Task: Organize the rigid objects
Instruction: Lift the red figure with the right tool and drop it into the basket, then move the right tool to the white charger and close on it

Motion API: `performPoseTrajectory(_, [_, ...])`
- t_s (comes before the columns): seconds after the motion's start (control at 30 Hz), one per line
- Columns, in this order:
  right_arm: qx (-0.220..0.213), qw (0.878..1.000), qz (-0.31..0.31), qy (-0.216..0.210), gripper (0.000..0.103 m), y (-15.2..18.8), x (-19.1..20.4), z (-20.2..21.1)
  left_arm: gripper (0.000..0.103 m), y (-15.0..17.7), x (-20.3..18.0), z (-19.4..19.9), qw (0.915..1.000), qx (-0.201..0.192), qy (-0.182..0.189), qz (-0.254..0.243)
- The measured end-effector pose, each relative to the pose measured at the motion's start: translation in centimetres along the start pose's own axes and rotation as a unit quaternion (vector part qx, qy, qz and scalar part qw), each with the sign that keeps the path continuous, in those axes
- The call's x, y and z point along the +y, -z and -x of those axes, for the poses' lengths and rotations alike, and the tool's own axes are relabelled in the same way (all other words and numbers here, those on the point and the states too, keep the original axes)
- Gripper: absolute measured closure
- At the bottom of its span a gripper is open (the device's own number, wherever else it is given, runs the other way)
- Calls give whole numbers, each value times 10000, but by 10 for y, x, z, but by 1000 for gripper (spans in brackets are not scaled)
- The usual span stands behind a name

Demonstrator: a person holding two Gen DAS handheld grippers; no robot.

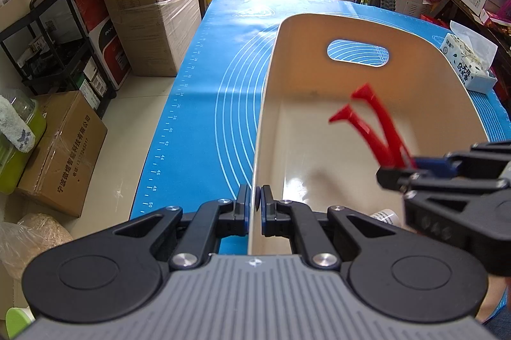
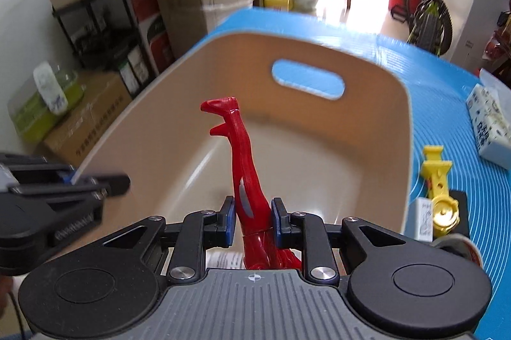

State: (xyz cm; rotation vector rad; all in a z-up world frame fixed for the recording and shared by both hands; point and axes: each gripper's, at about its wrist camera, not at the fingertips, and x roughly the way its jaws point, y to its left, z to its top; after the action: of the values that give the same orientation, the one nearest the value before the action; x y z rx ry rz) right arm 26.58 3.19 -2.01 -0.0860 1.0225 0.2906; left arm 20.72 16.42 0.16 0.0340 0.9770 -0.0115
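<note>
My left gripper (image 1: 257, 199) is pinched nearly shut on the near-left wall of the beige bin (image 1: 319, 122), one blue pad outside the thin rim and the other inside it, at about six o'clock in the left wrist view. The bin sits on the blue mat (image 1: 198, 90), with an oval handle slot (image 1: 357, 53) cut through its far wall at about one o'clock.

My right gripper (image 2: 254, 220) is closed at a narrow width on the red figure (image 2: 247, 180): both blue pads press against its body, and its two legs stick out forward, up toward twelve o'clock in the right wrist view, feet hooked to the left. The figure hangs over the open inside of the bin, above its floor and not touching it as far as I can tell. In the left wrist view the same red legs (image 1: 373, 129) show at three o'clock, poking out of the right gripper (image 1: 415, 167) toward the far wall.

A white label shows just below the figure, inside the bin's near end; I cannot tell what it belongs to.

Outside the bin, at about three o'clock in the right wrist view, a yellow toy (image 2: 439, 189) lies on the mat just beside the bin's right wall, and a tissue pack (image 2: 488, 126) lies farther out at two o'clock.
</note>
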Motion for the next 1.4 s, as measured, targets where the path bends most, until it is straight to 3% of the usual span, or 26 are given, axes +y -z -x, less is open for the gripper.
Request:
performPoseTrajectory(0.17, [252,9997,-29,31,71,6,0,-10,95,0,0,0,10000,0,-1,0])
performPoseTrajectory(0.3, [186,9998,-108,22,62,8,-5,-5,95,0,0,0,10000,7,3,5])
performPoseTrajectory(0.43, [-78,9998,-190,-71,49,7,-12,15,95,0,0,0,10000,10,3,2])
performPoseTrajectory(0.87, [-918,9948,-405,154,30,15,-60,82,95,0,1,1,10000,27,11,2])
performPoseTrajectory(1.1, [-1002,9909,-812,385,27,36,-104,103,95,-1,1,1,10000,39,9,-1])
performPoseTrajectory(1.4, [-742,9902,-1057,530,24,77,-140,93,95,-1,-1,1,10000,47,7,-7])
